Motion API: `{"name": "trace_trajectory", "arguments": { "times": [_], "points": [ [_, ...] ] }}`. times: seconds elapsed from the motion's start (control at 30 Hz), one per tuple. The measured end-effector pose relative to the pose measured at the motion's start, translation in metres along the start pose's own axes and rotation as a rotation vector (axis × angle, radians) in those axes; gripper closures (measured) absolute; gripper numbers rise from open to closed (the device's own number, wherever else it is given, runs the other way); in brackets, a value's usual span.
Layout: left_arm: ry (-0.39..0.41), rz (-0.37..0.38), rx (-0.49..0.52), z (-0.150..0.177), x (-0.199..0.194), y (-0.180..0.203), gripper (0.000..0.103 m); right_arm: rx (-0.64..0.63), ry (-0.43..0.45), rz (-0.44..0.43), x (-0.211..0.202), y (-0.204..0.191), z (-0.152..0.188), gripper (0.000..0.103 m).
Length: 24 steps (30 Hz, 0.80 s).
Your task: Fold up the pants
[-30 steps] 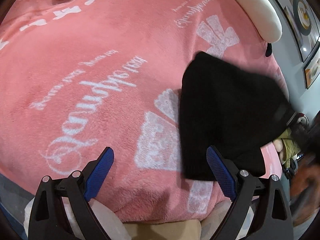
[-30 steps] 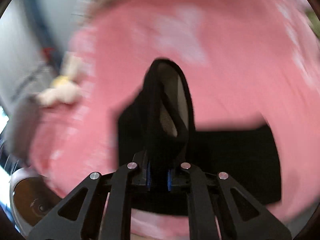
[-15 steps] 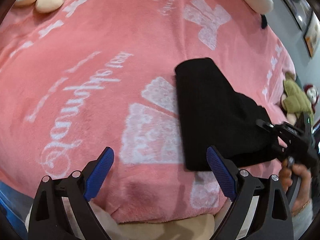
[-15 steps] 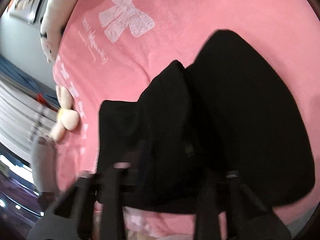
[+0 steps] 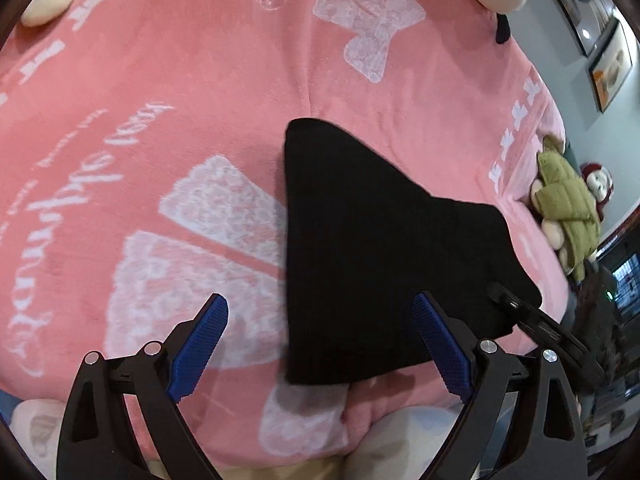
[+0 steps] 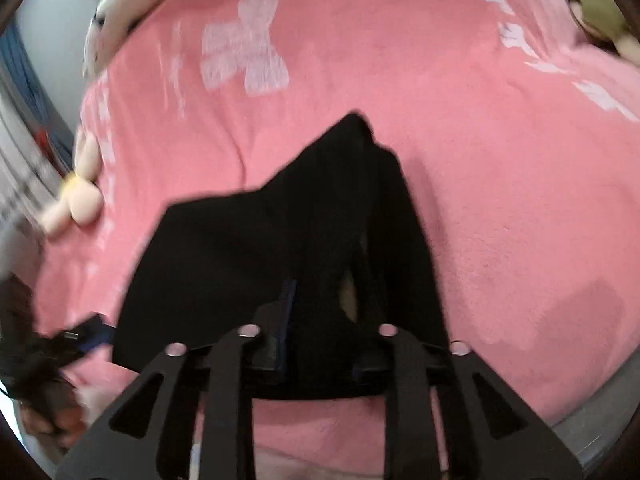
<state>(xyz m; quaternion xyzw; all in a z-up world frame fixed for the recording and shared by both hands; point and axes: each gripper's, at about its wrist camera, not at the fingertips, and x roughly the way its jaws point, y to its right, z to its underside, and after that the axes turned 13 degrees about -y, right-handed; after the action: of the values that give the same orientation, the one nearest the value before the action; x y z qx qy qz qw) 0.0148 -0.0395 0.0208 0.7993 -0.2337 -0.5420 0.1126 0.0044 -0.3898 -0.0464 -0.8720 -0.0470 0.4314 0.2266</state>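
The pants [image 5: 372,240] are matt black knit cloth, faintly ribbed. Under them, the blanket [image 5: 200,92] is fluffy pink fleece with flat white print. The left gripper [image 5: 320,344] has matt black plastic arms, shiny metal rivets and blue dimpled pads [image 5: 440,348]. Right of it, a doll [image 5: 568,208] wears olive quilted cloth.

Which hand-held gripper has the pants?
The right hand-held gripper: shut on the black pants. The left hand-held gripper is open, holding nothing.
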Motion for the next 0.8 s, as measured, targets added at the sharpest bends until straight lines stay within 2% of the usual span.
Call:
{"name": "trace_trajectory", "arguments": {
  "times": [0.07,0.1,0.2,0.3,0.33,0.37,0.4,0.43,0.5,0.6,0.67,0.7,0.73,0.77,0.8],
  "points": [
    [-0.012,0.05,-0.027,-0.008,0.0,-0.004,0.012,0.033,0.067,-0.007,-0.018,0.004,-0.006,0.035],
    [-0.019,0.071,-0.038,-0.011,0.002,-0.005,0.012,0.042,0.078,-0.017,-0.021,0.007,-0.011,0.032],
    [-0.086,0.114,-0.102,-0.029,0.025,-0.014,0.012,0.079,0.044,-0.052,-0.015,0.025,-0.026,0.031],
    [-0.157,0.149,-0.173,-0.039,0.054,-0.024,0.012,0.123,-0.067,-0.066,0.016,0.047,-0.027,0.03],
    [-0.13,0.174,-0.178,-0.04,0.059,-0.027,0.014,0.139,-0.095,-0.091,0.024,0.056,-0.027,0.035],
    [-0.104,0.184,-0.166,-0.04,0.058,-0.026,0.016,0.158,-0.101,-0.136,0.032,0.059,-0.024,0.051],
    [-0.09,0.202,-0.14,-0.042,0.058,-0.024,0.05,0.191,-0.104,-0.204,0.04,0.059,-0.022,0.052],
    [-0.102,0.194,-0.11,-0.045,0.058,-0.021,0.062,0.197,-0.097,-0.205,0.038,0.057,-0.02,0.061],
    [-0.099,0.215,-0.08,-0.051,0.046,-0.02,0.071,0.162,-0.077,-0.218,0.028,0.039,-0.025,0.067],
    [-0.046,0.221,-0.037,-0.055,0.006,-0.023,0.073,0.083,-0.039,-0.279,0.0,-0.002,-0.03,0.068],
    [0.004,0.159,0.004,-0.052,-0.03,-0.029,0.071,0.029,-0.036,-0.32,-0.009,-0.034,-0.021,0.066],
    [0.018,0.116,0.019,-0.048,-0.042,-0.034,0.066,0.018,-0.045,-0.319,-0.006,-0.041,-0.016,0.064],
    [0.02,0.067,0.018,-0.044,-0.05,-0.043,0.06,-0.014,-0.074,-0.294,0.005,-0.049,-0.007,0.057],
    [0.018,0.012,0.002,-0.038,-0.053,-0.056,0.053,-0.033,-0.104,-0.254,0.016,-0.053,-0.002,0.051],
    [0.013,-0.077,-0.029,-0.03,-0.053,-0.073,0.04,-0.042,-0.154,-0.176,0.032,-0.055,0.009,0.049]
  ]
}}
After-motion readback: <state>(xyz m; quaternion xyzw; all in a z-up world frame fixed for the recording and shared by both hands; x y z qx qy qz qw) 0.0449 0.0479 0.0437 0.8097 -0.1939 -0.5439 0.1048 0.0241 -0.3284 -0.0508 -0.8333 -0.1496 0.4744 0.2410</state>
